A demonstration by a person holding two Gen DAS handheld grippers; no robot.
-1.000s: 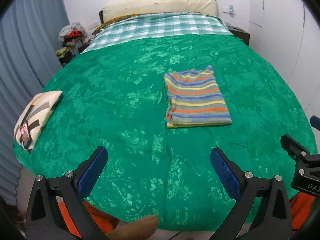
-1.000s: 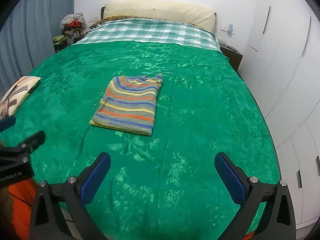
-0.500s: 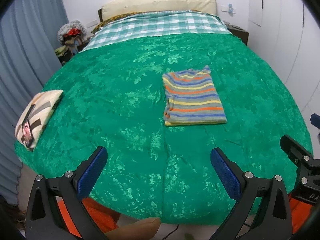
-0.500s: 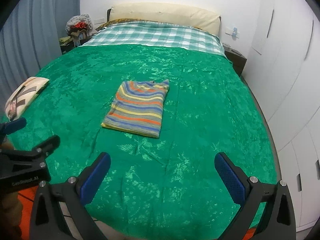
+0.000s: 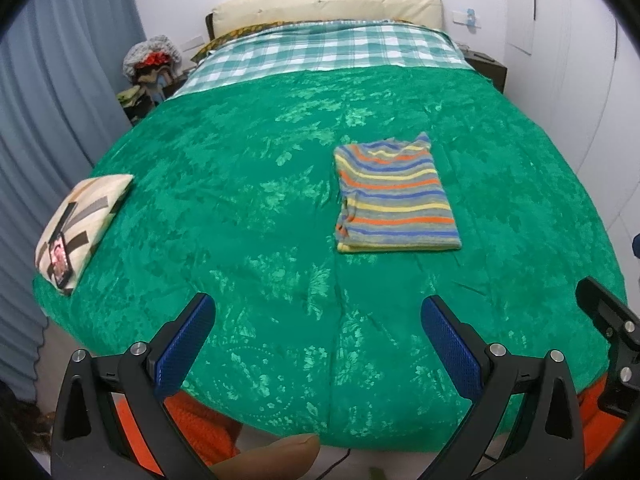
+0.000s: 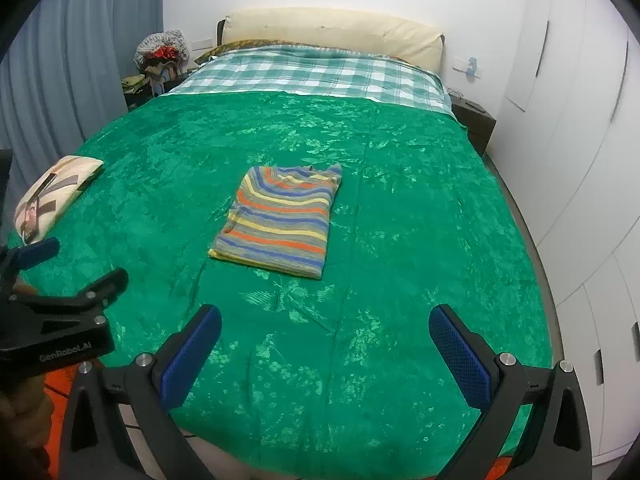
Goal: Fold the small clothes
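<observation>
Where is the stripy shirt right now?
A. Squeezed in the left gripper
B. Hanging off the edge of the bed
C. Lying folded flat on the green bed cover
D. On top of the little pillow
C. The stripy shirt lies folded in a neat rectangle on the green bed cover, while the left gripper and right gripper are both open, away from it and holding nothing.

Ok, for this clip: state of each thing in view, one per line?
striped shirt: folded into a flat rectangle, lying on the bedspread.
left claw: open, empty, over the near bed edge.
right claw: open, empty.
green bedspread: spread out, lightly creased.
patterned pillow: lying at the bed's left edge.
</observation>
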